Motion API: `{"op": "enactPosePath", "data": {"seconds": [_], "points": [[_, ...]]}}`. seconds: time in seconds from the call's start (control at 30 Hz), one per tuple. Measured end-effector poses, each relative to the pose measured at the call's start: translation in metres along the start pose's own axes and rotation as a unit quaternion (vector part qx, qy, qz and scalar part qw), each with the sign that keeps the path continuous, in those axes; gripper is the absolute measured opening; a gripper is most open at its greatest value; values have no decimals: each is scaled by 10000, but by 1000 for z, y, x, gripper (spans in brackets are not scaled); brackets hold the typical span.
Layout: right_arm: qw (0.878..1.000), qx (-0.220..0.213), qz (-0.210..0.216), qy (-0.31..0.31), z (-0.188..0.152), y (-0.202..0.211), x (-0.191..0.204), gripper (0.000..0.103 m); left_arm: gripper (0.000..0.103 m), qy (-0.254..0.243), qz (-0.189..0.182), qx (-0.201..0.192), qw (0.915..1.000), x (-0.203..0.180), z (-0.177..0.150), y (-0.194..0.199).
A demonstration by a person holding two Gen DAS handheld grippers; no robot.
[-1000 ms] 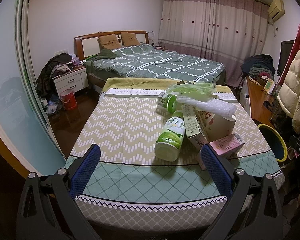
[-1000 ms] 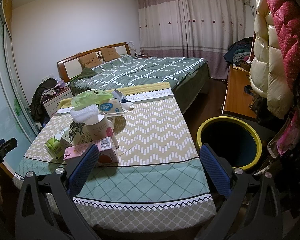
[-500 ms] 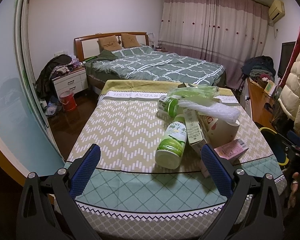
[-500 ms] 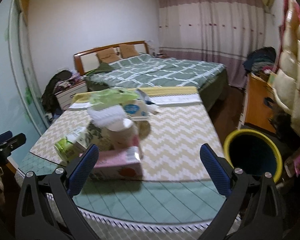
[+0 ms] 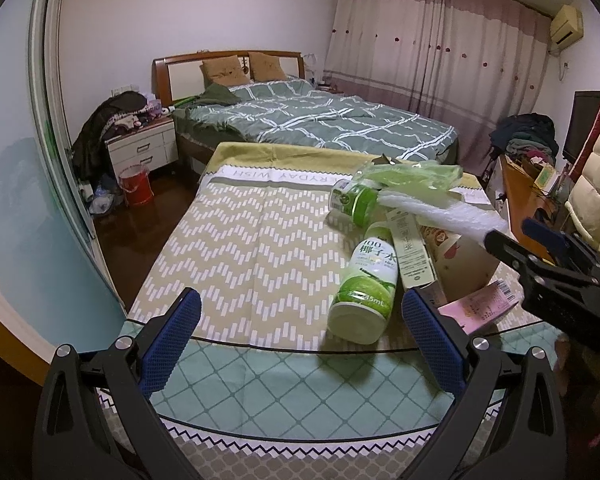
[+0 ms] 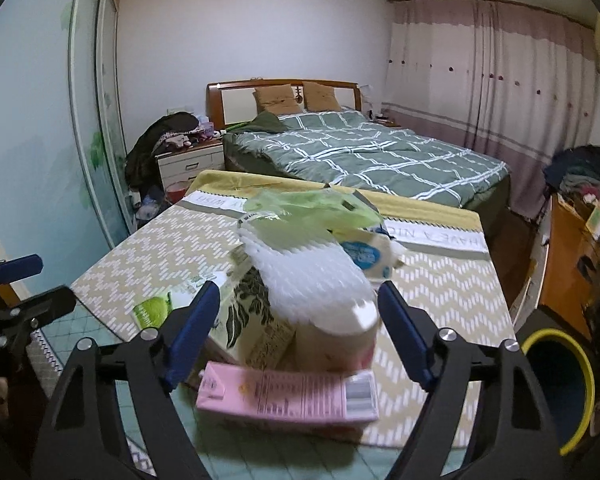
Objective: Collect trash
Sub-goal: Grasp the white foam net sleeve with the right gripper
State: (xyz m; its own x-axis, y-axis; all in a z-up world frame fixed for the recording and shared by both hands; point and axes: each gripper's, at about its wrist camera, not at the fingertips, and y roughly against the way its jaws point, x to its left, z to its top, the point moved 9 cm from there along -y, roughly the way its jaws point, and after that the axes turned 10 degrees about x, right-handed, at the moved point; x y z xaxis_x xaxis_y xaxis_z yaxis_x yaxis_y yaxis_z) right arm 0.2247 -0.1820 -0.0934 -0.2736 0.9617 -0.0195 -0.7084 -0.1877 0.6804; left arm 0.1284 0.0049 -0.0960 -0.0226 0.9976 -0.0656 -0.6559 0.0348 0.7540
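Right claw [image 6: 298, 330] is seen spread, jaws just narrowing, nothing pinched; the white foam-netted paper cup [image 6: 324, 300] sits between the pads, the pink carton [image 6: 288, 398] just below on the table [image 6: 440, 292]. Carton is judged light, stiff, crushable; best taken across its narrow sides. Left claw [image 5: 300, 336] is held spread, empty, angled down near the green bottle [image 5: 366, 284]. Yellow-rimmed bin [image 6: 560, 384] is seen at right.

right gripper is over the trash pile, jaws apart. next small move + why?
Probably ease the right gripper forward around the paper cup with white foam netting, then close. Its jaws have just been closing but press on nothing yet, the cup sits between the fingertips, and the pink carton lies just below. The yellow-rimmed bin waits at the right.
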Motion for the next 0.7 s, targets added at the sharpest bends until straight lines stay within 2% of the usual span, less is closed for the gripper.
{"op": "enactPosePath", "data": {"seconds": [0.13,0.27,0.37,0.53,0.57,0.6,0.7], "points": [[9998,82,-87,157,7,-18,4,76,99,40,-3,50,10000,4,1,-7],[9995,227,-105,198,7,-29,3,57,99,94,-32,85,9999,8,2,-14],[9992,321,-92,215,5,-33,1,53,99,108,-53,131,9998,8,2,-18],[9991,335,31,268,7,-34,2,33,99,102,-59,167,9998,7,1,-22],[9991,327,58,272,8,-33,2,26,99,102,-64,173,9998,6,0,-23],[9991,309,125,269,9,-31,3,15,99,99,-68,178,9998,6,0,-24],[9988,297,312,227,9,-27,5,13,99,89,-69,191,9998,4,-2,-24]]}}
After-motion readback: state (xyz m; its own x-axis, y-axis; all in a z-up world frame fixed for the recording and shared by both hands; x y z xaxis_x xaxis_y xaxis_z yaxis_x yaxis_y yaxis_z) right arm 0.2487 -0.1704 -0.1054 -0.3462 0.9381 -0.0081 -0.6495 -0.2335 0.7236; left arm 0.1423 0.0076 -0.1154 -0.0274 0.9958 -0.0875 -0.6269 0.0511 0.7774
